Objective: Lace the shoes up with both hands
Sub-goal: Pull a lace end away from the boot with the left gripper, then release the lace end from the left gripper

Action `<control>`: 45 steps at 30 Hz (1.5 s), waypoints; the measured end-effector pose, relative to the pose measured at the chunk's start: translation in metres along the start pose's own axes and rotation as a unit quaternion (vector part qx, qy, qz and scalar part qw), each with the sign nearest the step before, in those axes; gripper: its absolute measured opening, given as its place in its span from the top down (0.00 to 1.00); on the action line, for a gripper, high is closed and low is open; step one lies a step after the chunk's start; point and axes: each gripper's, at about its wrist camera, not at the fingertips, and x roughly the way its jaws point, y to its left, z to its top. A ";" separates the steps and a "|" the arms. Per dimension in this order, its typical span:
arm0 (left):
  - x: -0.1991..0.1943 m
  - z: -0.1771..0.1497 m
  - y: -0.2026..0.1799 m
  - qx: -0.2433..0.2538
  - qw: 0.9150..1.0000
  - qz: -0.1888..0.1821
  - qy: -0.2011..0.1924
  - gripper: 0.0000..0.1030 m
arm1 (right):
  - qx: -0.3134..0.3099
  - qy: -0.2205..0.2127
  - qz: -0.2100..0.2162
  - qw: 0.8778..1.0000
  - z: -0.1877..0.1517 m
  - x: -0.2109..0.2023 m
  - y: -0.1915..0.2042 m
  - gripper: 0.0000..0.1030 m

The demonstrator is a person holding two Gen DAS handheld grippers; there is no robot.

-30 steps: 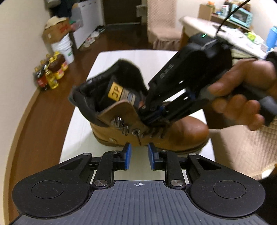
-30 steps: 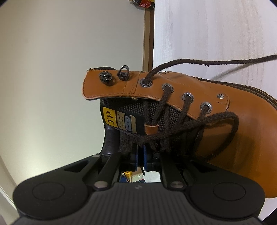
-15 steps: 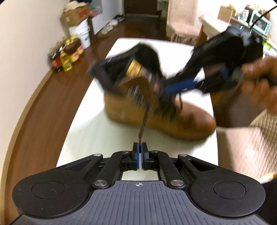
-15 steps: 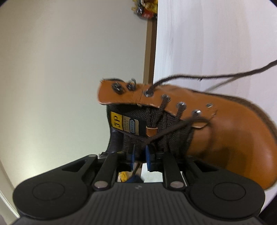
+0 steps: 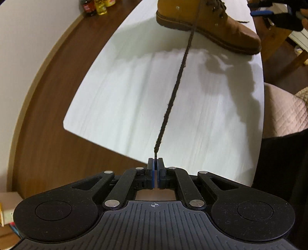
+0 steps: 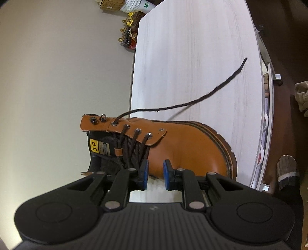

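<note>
A tan leather boot (image 5: 207,21) stands on the white table (image 5: 134,92), far from my left gripper (image 5: 155,163). That gripper is shut on the tip of a dark brown lace (image 5: 177,84), which runs taut from the boot's eyelets down to its blue pads. In the right wrist view the boot (image 6: 182,150) sits just beyond my right gripper (image 6: 155,173), whose jaws are opening with nothing between them. The lace's other end (image 6: 192,103) leaves the top eyelet and trails loose over the table (image 6: 192,57). My right gripper also shows at the top right of the left wrist view (image 5: 277,11).
Bottles (image 5: 96,4) stand on the wooden floor by the wall, beyond the table's far corner. A quilted chair (image 5: 284,111) stands at the table's right side. Bottles (image 6: 129,36) and a white bucket (image 6: 137,4) sit past the table's far end.
My left gripper shut on the lace tip and pulled far back from the boot, drawing the lace taut. My right gripper let go of the laces at the tongue, opened and backed off a little.
</note>
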 end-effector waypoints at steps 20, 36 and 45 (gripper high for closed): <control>0.011 0.006 -0.007 -0.049 0.997 -0.004 -0.067 0.86 | -0.079 -0.029 -0.032 0.996 -0.017 -0.039 0.032 0.75; 0.001 0.119 -0.078 -0.110 0.983 0.042 -0.139 0.64 | 0.181 0.101 0.085 0.975 0.114 0.045 -0.034 0.72; 0.015 0.176 -0.092 -0.089 0.975 0.043 -0.197 0.66 | 0.251 0.130 0.102 0.954 0.115 0.063 -0.036 0.69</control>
